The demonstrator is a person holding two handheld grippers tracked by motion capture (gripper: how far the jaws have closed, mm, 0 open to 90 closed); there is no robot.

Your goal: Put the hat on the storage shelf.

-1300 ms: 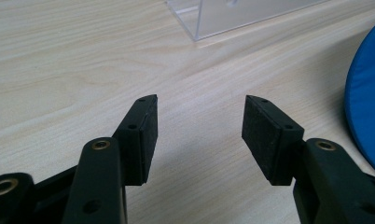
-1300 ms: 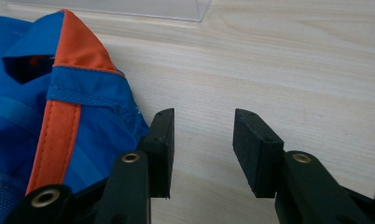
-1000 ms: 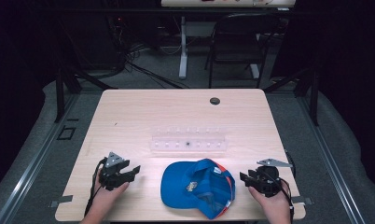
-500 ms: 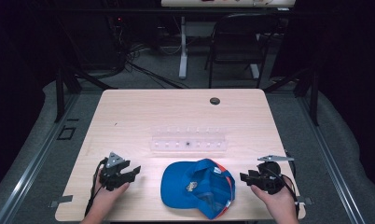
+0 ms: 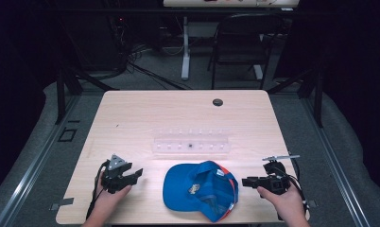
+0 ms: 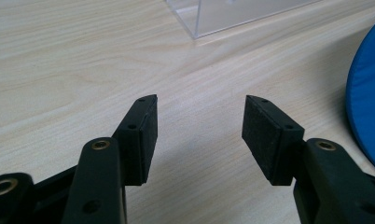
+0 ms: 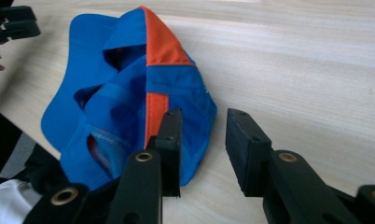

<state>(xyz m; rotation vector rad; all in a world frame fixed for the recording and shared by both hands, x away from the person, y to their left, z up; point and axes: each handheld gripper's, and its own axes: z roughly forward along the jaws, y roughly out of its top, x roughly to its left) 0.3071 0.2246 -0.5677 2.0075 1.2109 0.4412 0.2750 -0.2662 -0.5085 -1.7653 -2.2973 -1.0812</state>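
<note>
Lying crown-up near the front edge of the pale wooden table [image 5: 131, 113], between the two hands, a blue baseball cap [image 5: 200, 189] with orange panels is showing a small patch on its front; any writing on that patch is too small to read in the high view. In the right gripper view the cap [image 7: 125, 102] is sitting crumpled, with an orange strip running down its blue fabric and a bit of mesh lining peeking out at the lower edge. No brand name can be read there either.

The right gripper [image 5: 248, 181] is pointing toward the cap's side from the right, just beside it. Its jaws have just been closing and are now standing at a middling gap. In the right gripper view [image 7: 202, 135] one jaw is overlapping the cap's edge, the other is over bare wood, and nothing is being pinched between the pads.

The left gripper [image 5: 135, 174] is resting on the table well to the left of the cap, jaws spread wide over bare wood [image 6: 199, 121], holding nothing. The cap's blue brim [image 6: 367, 107] is curving in at the right edge of that view.

A clear plastic tray [image 5: 192, 144] with a row of small compartments is lying just behind the cap, with one dark speck inside it. Its corner [image 6: 213, 18] is showing ahead of the left jaws. A round black grommet [image 5: 218, 102] is sitting near the far edge. Beyond the table, a dark folding chair [image 5: 237, 47] is standing on the floor.
</note>
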